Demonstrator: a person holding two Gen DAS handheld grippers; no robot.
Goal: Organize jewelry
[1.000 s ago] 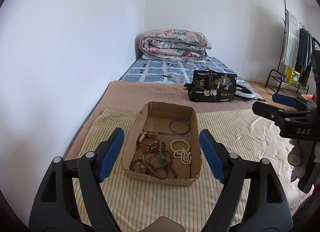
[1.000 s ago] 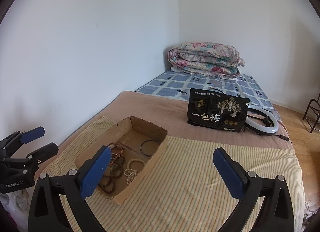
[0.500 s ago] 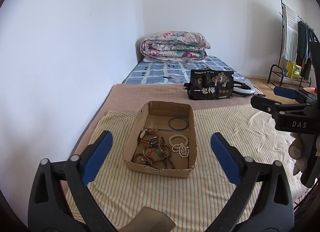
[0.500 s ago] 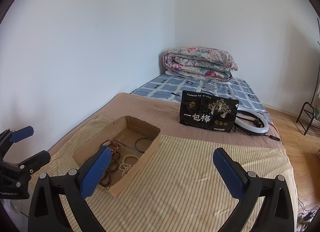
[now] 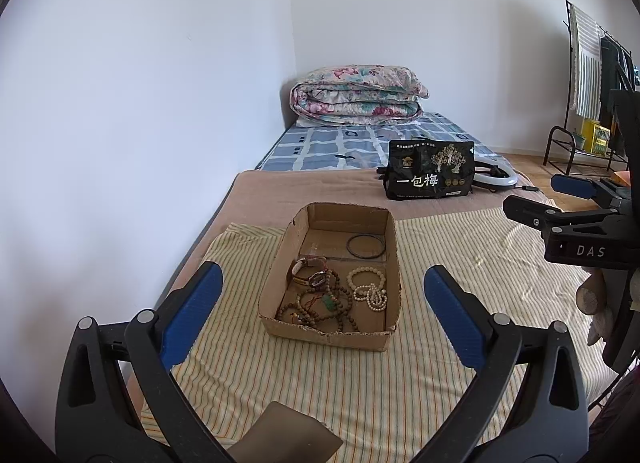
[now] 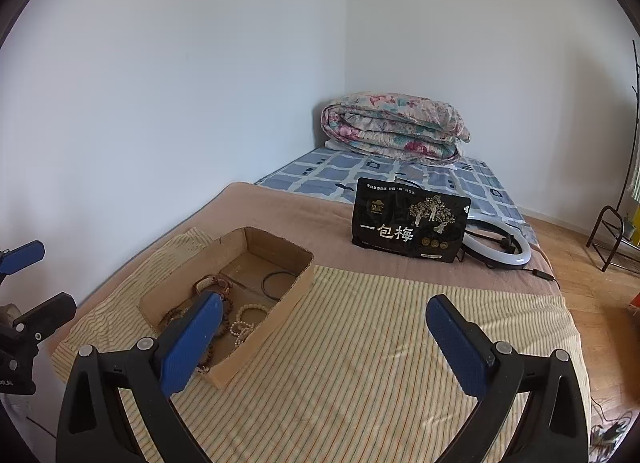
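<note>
An open cardboard box (image 5: pixel 394 247) sits on the striped cloth on the bed; it also shows in the right wrist view (image 6: pixel 298 283). Inside lie a watch (image 5: pixel 310 273), brown bead strings (image 5: pixel 320 309), white bead bracelets (image 5: pixel 368 287) and a black ring bangle (image 5: pixel 366 247). My left gripper (image 5: pixel 322 303) is open and empty, above and short of the box. My right gripper (image 6: pixel 320 337) is open and empty, to the right of the box over the cloth.
A black snack bag (image 5: pixel 430 175) stands behind the box with a white ring light (image 6: pixel 498 245) beside it. A folded floral quilt (image 5: pixel 356 97) lies at the far end by the wall. A clothes rack (image 5: pixel 596 75) stands right.
Both grippers have pulled back and up from the box, which looks smaller and farther. The left jaws have opened wider. The jewelry in the box has not moved.
</note>
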